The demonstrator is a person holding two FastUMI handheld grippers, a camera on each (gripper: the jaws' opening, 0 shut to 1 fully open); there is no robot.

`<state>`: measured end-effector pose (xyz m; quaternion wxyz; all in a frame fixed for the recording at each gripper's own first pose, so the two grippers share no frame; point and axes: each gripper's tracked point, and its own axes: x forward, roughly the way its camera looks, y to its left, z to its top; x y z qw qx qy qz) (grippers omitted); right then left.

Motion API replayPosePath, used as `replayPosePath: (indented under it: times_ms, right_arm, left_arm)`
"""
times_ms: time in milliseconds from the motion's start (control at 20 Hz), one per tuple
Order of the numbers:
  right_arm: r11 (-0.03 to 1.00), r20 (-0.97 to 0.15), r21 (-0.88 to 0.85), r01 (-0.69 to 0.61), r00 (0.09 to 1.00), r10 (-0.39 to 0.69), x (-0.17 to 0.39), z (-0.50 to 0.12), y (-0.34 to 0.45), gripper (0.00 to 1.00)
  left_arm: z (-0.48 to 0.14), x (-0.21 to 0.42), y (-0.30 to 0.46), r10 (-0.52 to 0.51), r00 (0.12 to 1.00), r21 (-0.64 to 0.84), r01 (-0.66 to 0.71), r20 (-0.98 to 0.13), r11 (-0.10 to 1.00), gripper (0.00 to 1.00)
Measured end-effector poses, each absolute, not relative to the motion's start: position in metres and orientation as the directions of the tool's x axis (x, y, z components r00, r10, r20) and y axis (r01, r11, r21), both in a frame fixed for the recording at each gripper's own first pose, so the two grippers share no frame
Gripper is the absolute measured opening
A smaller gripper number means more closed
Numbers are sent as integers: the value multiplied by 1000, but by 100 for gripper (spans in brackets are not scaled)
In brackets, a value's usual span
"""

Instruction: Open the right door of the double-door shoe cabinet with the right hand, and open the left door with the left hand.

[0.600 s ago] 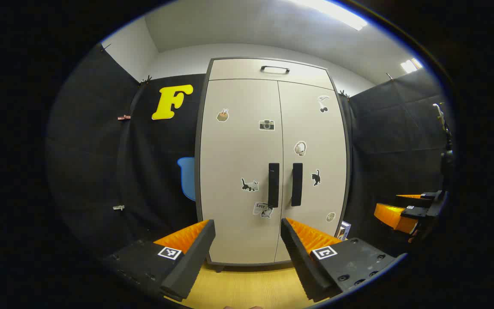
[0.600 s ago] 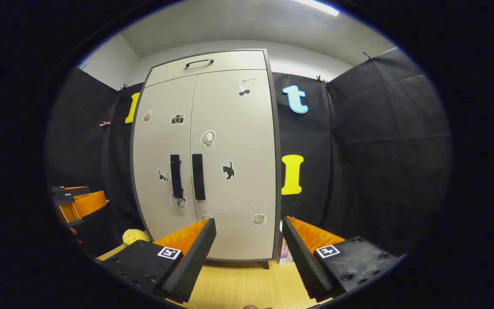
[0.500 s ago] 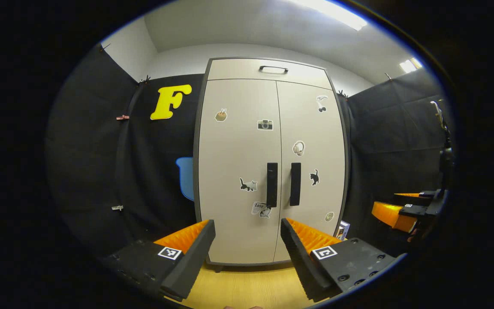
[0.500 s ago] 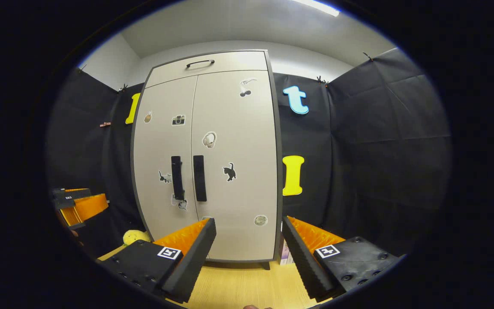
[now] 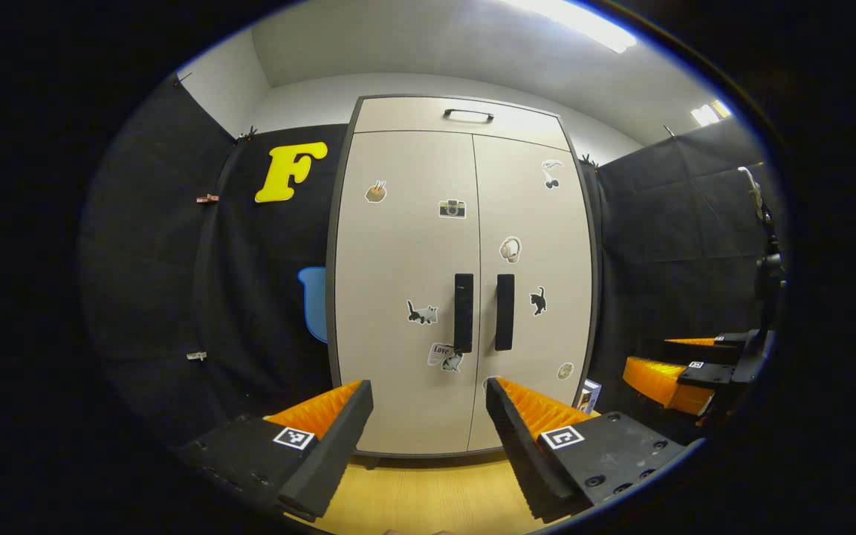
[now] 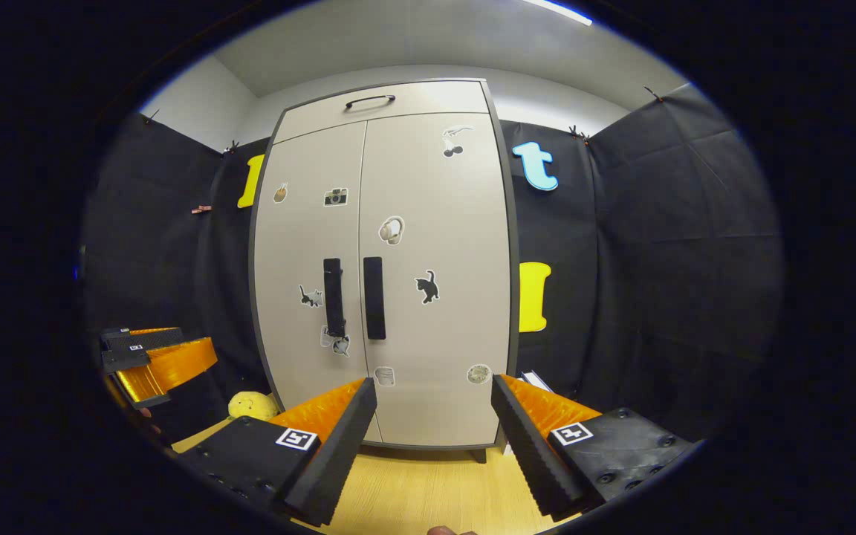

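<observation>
**Both doors closed, both grippers spread wide, short of the cabinet**

Left gripper view. One shoe cabinet [image 5: 461,275] stands upright on the yellow wood floor [image 5: 428,498], straight ahead against the black cloth wall. Two doors, both closed: left door [image 5: 398,260] and right door [image 5: 539,334], meeting at a centre seam. Two black vertical handles, one per door: left handle [image 5: 463,312], right handle [image 5: 504,311], side by side just either side of the seam. One top panel [image 5: 406,115] above the doors with one small black handle [image 5: 468,114]. Stickers counted: four on the left door, and four on the right plus one partly hidden behind a fingertip. The left gripper [image 5: 428,390] is at the bottom of the view, two fingers set wide apart with nothing between them, well apart from the doors. The right gripper [image 5: 677,364] shows at the right edge, off to the side of the cabinet; the gap between its fingers is hard to judge from here.

Right gripper view. Same cabinet [image 6: 387,260], left of centre, both doors closed; two handles [image 6: 334,297] and [image 6: 374,298] at mid height. The right gripper [image 6: 434,388] has two fingers spread wide, holding nothing, not touching the cabinet. The left gripper [image 6: 157,357] is at the left edge. One yellow round object [image 6: 252,405] lies on the floor by the cabinet's lower left corner.
</observation>
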<state>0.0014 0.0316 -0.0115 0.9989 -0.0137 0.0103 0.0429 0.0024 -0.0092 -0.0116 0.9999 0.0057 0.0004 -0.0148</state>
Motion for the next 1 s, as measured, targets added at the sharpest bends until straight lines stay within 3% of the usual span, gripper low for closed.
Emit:
replayPosePath:
  times_ms: [500,1000]
  right_arm:
    - [996,-23,50,-77,997,78,22,-5,40,98]
    - [994,-17,21,-104,994,104,93,23,79,98]
  left_arm:
    - [-19,14,-11,-44,999,-6,44,-20,999,95]
    - [-40,11,17,-3,996,-21,1,-88,1000,95]
